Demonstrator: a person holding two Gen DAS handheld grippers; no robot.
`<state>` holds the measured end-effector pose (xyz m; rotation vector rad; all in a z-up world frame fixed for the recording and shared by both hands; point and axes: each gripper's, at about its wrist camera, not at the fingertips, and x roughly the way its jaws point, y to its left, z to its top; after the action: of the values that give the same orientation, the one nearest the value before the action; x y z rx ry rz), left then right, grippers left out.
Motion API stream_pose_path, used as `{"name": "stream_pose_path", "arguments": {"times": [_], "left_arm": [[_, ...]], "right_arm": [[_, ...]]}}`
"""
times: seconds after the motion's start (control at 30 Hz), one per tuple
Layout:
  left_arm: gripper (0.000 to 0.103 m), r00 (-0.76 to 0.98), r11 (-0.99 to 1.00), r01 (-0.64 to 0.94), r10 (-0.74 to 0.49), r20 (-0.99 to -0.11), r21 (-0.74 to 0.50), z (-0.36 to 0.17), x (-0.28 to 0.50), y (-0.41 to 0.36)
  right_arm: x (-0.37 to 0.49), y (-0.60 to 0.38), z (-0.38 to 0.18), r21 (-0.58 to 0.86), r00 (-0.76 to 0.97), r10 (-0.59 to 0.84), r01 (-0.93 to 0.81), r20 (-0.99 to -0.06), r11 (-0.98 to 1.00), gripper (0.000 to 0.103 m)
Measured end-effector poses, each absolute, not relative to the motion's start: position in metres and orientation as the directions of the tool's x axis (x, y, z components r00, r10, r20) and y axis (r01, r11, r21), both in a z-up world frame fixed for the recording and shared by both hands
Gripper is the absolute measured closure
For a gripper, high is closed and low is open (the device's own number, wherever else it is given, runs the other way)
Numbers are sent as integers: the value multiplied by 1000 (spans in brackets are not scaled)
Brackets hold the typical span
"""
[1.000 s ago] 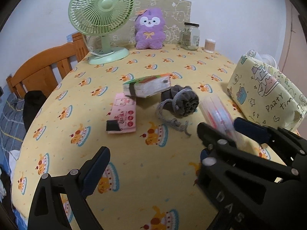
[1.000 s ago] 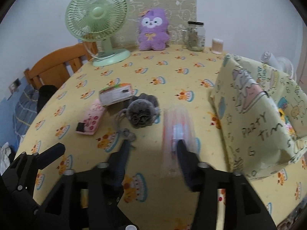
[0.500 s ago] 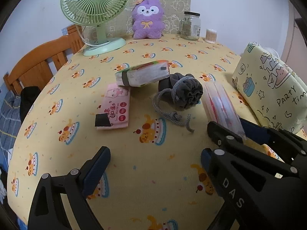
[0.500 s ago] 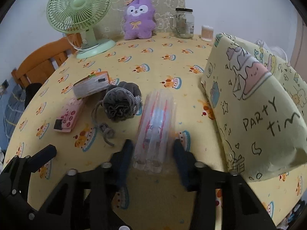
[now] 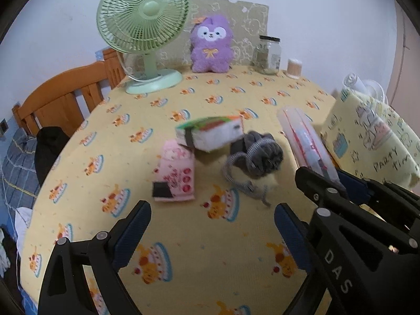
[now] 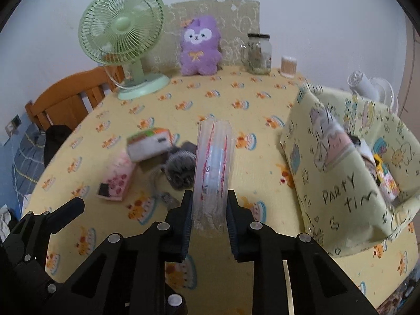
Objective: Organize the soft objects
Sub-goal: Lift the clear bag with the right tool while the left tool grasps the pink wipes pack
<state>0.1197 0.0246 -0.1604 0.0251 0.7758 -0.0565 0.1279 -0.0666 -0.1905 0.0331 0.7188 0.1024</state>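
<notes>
A clear plastic packet (image 6: 214, 157) with red and blue print sits between my right gripper's (image 6: 209, 197) pads. Its jaws are closing and the pads press on its near end, while the far end tilts up above the table. The left wrist view shows the same packet (image 5: 302, 136) held by the right gripper (image 5: 323, 176). My left gripper (image 5: 212, 210) hangs open over the yellow tablecloth with nothing between its fingers. Ahead of it lie a pink tissue pack (image 5: 177, 176), a white and green pack (image 5: 212, 135) and a grey mesh puff (image 5: 261, 157) with a cord.
A yellow fabric box (image 6: 341, 170) marked "PARTY" stands at the right with small items inside. At the back stand a green fan (image 5: 143, 15), a purple plush (image 5: 211, 46), a glass jar (image 5: 269, 55) and a small tub (image 5: 294, 68). A wooden chair (image 5: 65, 99) is at the left edge.
The right gripper's jaws have closed in onto the clear packet, and its far end has risen off the table. The left gripper has stayed open.
</notes>
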Motion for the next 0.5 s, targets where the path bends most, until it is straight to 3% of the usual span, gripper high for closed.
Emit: {"name": "stream_pose_path", "arguments": {"times": [0.5], "left_arm": [[11,708,1000,8,9,-707,21,-162,160,48]], "right_arm": [[163,-44,-184,85,757,156,-131,-634,988,76]]}}
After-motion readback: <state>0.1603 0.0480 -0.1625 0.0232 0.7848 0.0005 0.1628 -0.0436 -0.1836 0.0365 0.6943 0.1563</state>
